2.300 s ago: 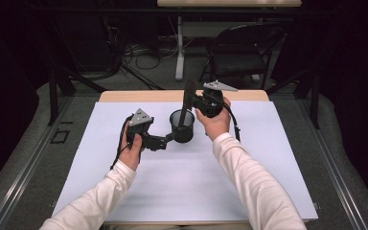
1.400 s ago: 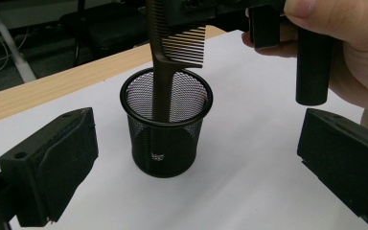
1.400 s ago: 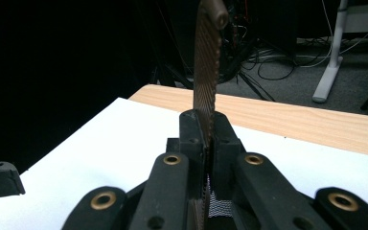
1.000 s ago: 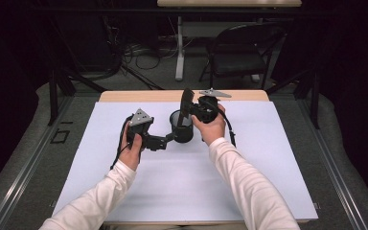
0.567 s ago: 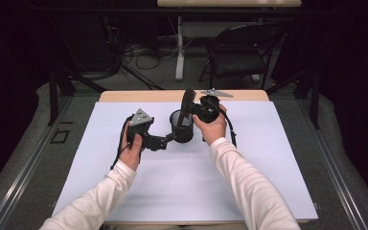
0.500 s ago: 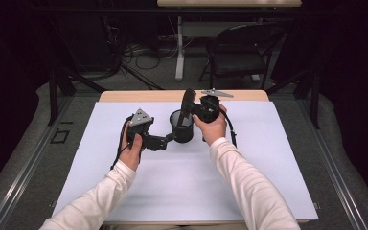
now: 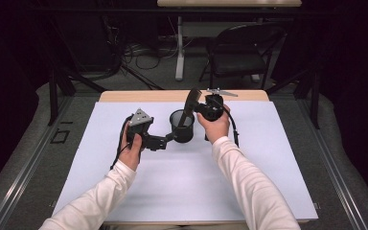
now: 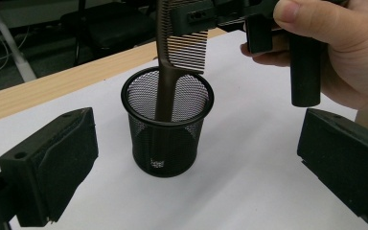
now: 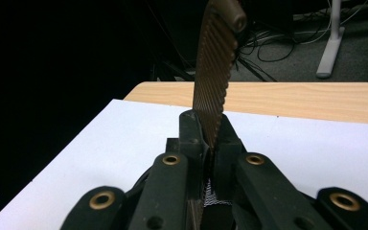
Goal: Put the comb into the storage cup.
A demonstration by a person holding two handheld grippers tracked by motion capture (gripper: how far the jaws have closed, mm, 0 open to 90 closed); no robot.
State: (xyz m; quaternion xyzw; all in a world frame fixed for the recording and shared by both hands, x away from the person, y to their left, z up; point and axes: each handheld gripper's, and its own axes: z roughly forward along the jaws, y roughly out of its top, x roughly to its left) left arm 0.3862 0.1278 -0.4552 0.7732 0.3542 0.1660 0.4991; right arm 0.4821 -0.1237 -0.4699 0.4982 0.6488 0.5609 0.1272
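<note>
A black mesh cup [image 7: 182,128] stands upright on the white sheet [image 7: 172,187]. My right gripper [image 7: 199,107] is shut on a brown comb [image 7: 192,97] and holds it upright, toothed part up. The comb's handle reaches down inside the mesh cup [image 8: 165,124]. In the right gripper view the comb [image 9: 215,62] rises from between the closed jaws of the right gripper [image 9: 208,143]. My left gripper [image 7: 171,137] is open just left of the cup. In the left gripper view its pads [image 8: 57,163] stand wide on either side of the cup and touch nothing.
The white sheet covers most of a wooden table [image 7: 139,96], whose bare edge shows at the back. A black chair [image 7: 239,52] and cables on the floor lie beyond the table. The person's right hand [image 8: 345,52] is close above the cup.
The right hand has shifted a little and the comb's handle has sunk slightly lower into the cup. The left gripper has stayed put.
</note>
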